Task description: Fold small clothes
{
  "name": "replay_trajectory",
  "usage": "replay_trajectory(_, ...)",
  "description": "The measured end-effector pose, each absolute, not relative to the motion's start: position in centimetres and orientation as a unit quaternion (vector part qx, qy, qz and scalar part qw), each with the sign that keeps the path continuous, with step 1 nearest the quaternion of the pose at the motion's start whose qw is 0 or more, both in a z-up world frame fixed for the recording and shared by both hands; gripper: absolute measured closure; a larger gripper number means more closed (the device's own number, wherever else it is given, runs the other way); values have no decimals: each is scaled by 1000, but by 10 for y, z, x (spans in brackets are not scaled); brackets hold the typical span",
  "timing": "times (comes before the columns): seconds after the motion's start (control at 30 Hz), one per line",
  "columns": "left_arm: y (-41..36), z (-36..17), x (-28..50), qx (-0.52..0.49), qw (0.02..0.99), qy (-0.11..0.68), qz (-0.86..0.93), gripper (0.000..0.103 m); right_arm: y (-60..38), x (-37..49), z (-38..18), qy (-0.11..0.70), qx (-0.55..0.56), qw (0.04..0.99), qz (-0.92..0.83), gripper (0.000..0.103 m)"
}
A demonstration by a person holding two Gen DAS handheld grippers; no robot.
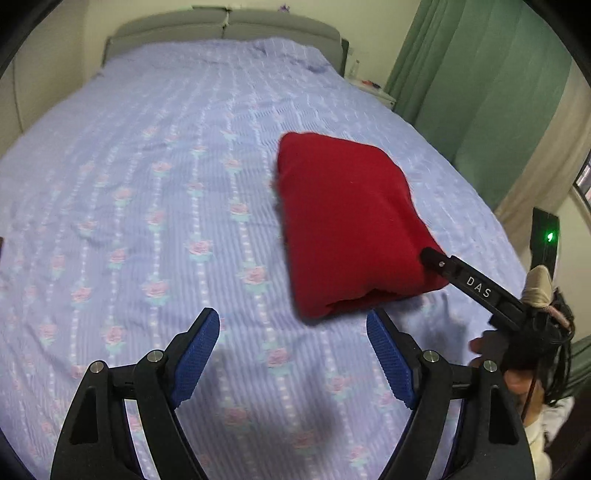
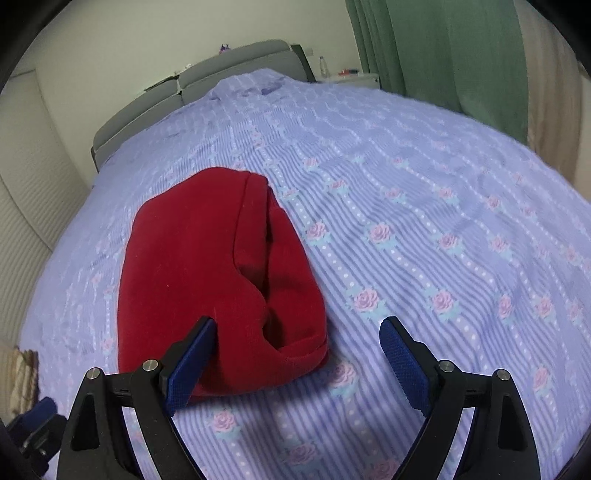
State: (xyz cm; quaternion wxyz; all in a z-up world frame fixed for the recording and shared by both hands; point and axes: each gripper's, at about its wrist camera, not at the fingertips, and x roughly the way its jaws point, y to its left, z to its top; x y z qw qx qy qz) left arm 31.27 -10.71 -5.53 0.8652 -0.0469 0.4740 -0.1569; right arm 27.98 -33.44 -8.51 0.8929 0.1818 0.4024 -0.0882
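Left wrist view: above the bed (image 1: 147, 166), facing down toward the headboard (image 1: 229, 24). Right wrist view: lower, closer. Shared: bedspread, folded red garment (image 1: 351, 221), green curtain (image 1: 461, 74).

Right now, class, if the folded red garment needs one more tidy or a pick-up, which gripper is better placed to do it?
Probably the right gripper. Its open jaws are at the near edge of the red garment, one pad over the cloth. The left gripper is open too, but with only bedsheet between its pads.
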Motion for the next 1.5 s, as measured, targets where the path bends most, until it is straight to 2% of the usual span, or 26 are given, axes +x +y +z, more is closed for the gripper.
replay_trajectory(0.23, -95, -47, 301, -50, 871, 461, -164, 21, -352, 280, -105, 421, 319, 848, -53, 13)
replay_trajectory(0.5, -86, -67, 312, -57, 858, 486, -157, 20, -354, 284, -138, 429, 389, 814, -56, 6)
replay_trajectory(0.97, -81, -98, 334, -47, 846, 508, -152, 20, -339, 317, -162, 397, 466, 791, -10, 6)
replay_trajectory(1.03, -78, -99, 338, -43, 848, 505, -155, 20, -337, 322, -163, 385, 466, 797, -9, 12)
replay_trajectory(1.2, -78, -93, 356, -22, 852, 491, -178, 20, -345, 323, -167, 352, 483, 802, -8, 35)
replay_trajectory(1.27, -83, -92, 368, -21, 847, 488, -213, 21, -350, 319, -168, 339, 492, 802, -8, 40)
replay_trajectory(1.5, -115, -91, 432, -56, 808, 509, -292, 27, -342, 331, -154, 353, 417, 837, -35, 43)
